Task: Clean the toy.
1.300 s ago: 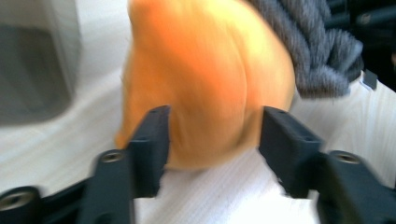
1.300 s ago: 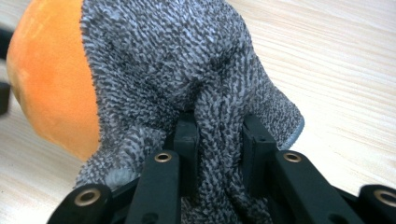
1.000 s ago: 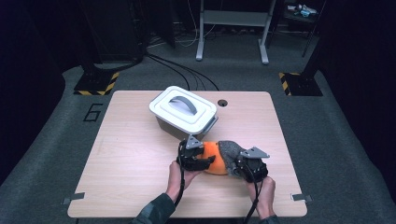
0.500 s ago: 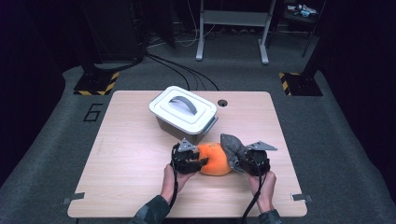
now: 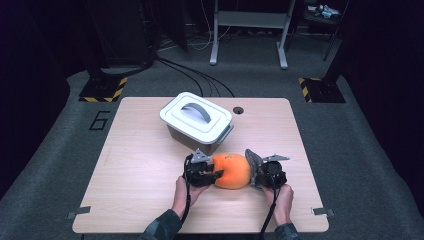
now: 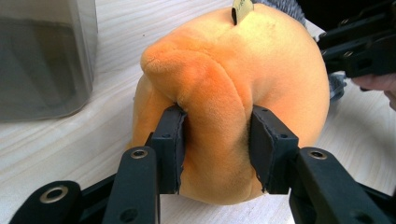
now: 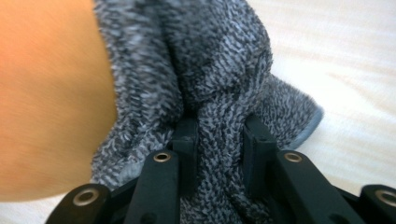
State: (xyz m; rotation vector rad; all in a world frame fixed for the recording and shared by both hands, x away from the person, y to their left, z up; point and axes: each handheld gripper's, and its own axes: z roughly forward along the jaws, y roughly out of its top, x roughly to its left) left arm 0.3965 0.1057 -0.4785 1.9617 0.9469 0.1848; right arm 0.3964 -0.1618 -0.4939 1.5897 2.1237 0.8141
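On the tabletop (image 5: 140, 165): orange plush (image 5: 232, 171) lies just in front of lidded box (image 5: 197, 121).
Left claw (image 6: 217, 149): pinching a fold of orange plush.
Right claw (image 7: 219, 147): clamped on grey knit cloth (image 7: 210, 65) touching the plush.

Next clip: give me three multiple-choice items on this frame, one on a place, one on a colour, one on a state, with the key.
1. Where is the lidded grey box relative to the orange plush toy?
A. Behind it, farther from the person
B. Nearer the person
C. On top of it

2. What colour is the fabric in the right gripper?
A. Red
B. Speckled grey
C. Green

3. What is the left gripper doing?
A. Open above the table
B. Holding the box handle
C. Shut on a fold of the plush

Key: 1 A, the high view shows the box beyond the toy. 2 B, grey knit sits between the jaws. 3 C, the jaws pinch orange plush.
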